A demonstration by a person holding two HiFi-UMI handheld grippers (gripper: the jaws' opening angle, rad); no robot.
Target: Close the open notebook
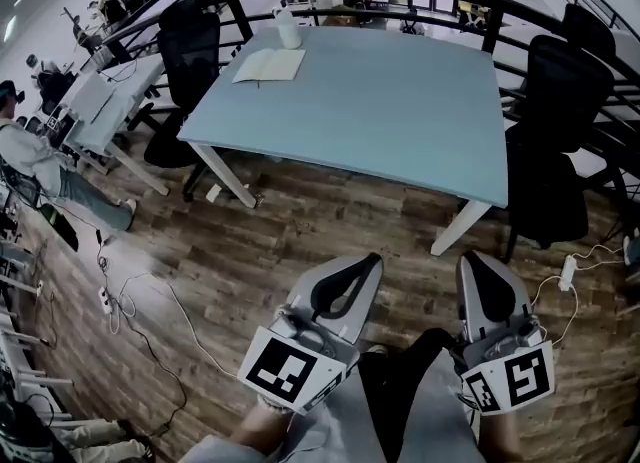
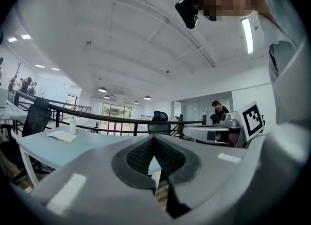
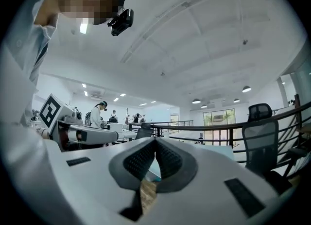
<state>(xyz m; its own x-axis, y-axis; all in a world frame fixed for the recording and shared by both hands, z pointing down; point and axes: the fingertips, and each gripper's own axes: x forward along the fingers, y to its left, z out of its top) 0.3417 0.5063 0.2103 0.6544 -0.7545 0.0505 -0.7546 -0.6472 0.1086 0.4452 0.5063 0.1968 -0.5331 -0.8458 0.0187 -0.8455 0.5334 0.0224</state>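
Obs.: the notebook (image 1: pixel 268 66) lies open and flat, pale pages up, at the upper left of the head view, on the far left corner of the light blue table (image 1: pixel 400 111). Both claws are low in the frame over the wooden floor (image 1: pixel 250 251), well apart from the table. The left gripper (image 1: pixel 372 261) has its jaws pressed together with nothing between them. The right gripper (image 1: pixel 468 261) is the same, jaws together and empty. Handling, by judgement: a thin paper book, light, with floppy leaves and probably a stiffer cover; it is likely to slide on the smooth tabletop if pushed sideways. The best hold looks to be the free outer edge of one half, lifted and folded over the spine while the other half is steadied. Which half is the cover side cannot be told from here. Containers: one white bottle (image 1: pixel 288 27) stands upright just beyond the notebook, near the table's far edge; its contents cannot be seen. It is close enough to be knocked while the cover swings.
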